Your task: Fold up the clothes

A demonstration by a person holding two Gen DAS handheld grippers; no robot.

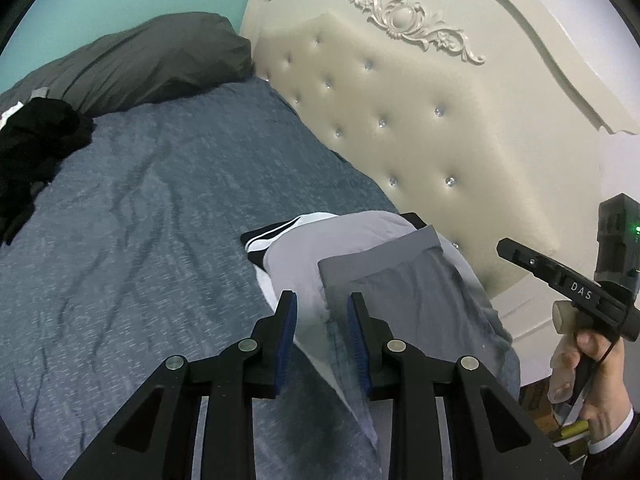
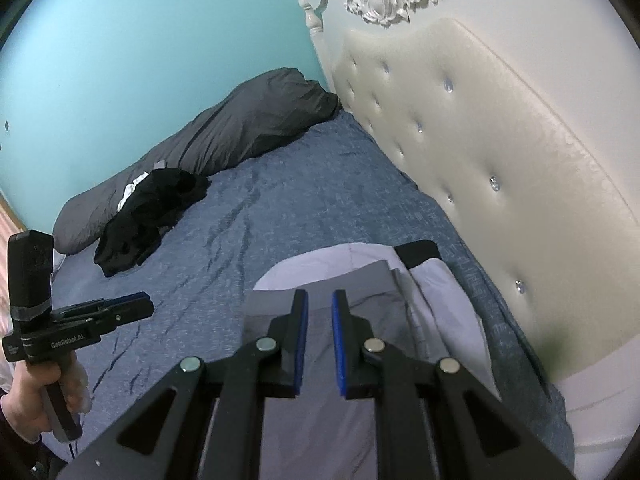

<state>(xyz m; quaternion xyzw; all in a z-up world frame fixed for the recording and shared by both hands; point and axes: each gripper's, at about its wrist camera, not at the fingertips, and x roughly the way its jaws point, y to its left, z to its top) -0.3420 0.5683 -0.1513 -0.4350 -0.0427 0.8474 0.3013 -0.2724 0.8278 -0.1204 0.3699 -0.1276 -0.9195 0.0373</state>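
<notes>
A stack of folded clothes lies on the blue bedspread (image 1: 160,200) next to the headboard: a folded grey garment (image 1: 400,280) on top, a pale grey one (image 1: 320,240) under it, a black-and-white one (image 1: 264,240) at the bottom. The stack also shows in the right wrist view (image 2: 360,272). My left gripper (image 1: 322,300) is open and empty, just above the stack's near edge. My right gripper (image 2: 319,300) is open and empty above the stack; it also shows from the side in the left wrist view (image 1: 508,246). A crumpled black garment (image 2: 152,208) lies far off by the pillow.
A dark grey pillow (image 2: 240,132) lies along the turquoise wall (image 2: 140,40). The cream tufted headboard (image 2: 480,160) stands close on the right. The left gripper shows in a hand in the right wrist view (image 2: 132,304).
</notes>
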